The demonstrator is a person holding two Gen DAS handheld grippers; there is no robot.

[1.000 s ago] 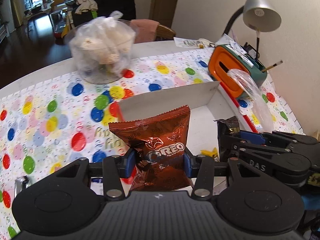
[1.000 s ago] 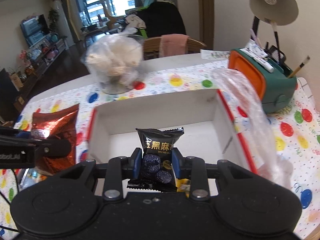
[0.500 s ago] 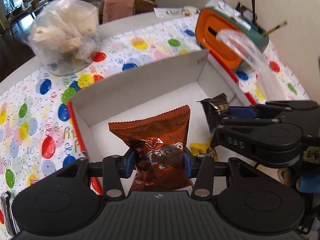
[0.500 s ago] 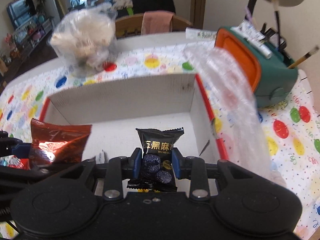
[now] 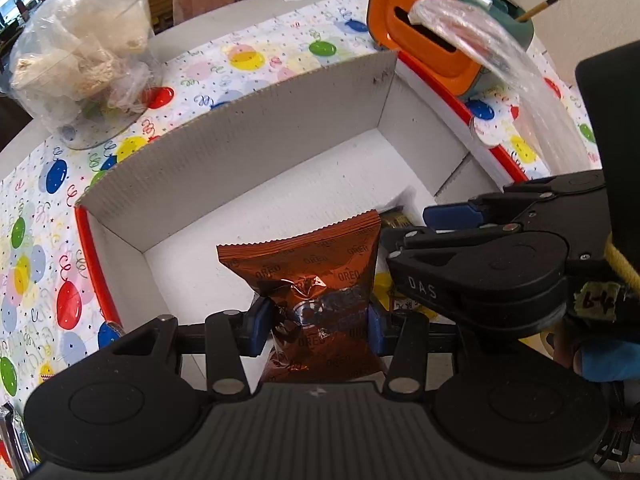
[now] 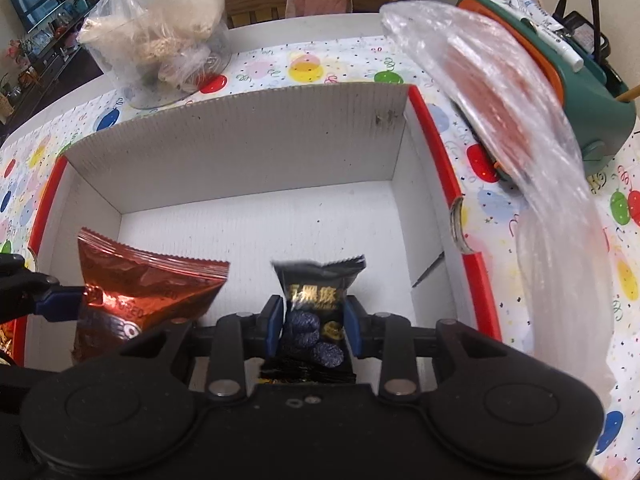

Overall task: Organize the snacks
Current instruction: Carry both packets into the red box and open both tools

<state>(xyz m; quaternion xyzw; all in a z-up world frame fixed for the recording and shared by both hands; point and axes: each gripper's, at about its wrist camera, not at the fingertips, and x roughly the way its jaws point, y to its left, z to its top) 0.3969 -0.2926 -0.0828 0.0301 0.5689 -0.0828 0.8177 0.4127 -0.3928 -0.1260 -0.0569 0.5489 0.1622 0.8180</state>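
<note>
Here, the left gripper [image 5: 316,322] pinches a crinkled copper foil Oreo packet [image 5: 320,280] over the corrugated white cardboard box [image 5: 240,136]; the right gripper [image 6: 313,326] clamps a glossy black sesame-snack pouch [image 6: 316,300], its lower edge hidden.

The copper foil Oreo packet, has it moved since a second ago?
Yes. The copper foil Oreo packet went from above the balloon tablecloth to over the white cardboard box.
</note>
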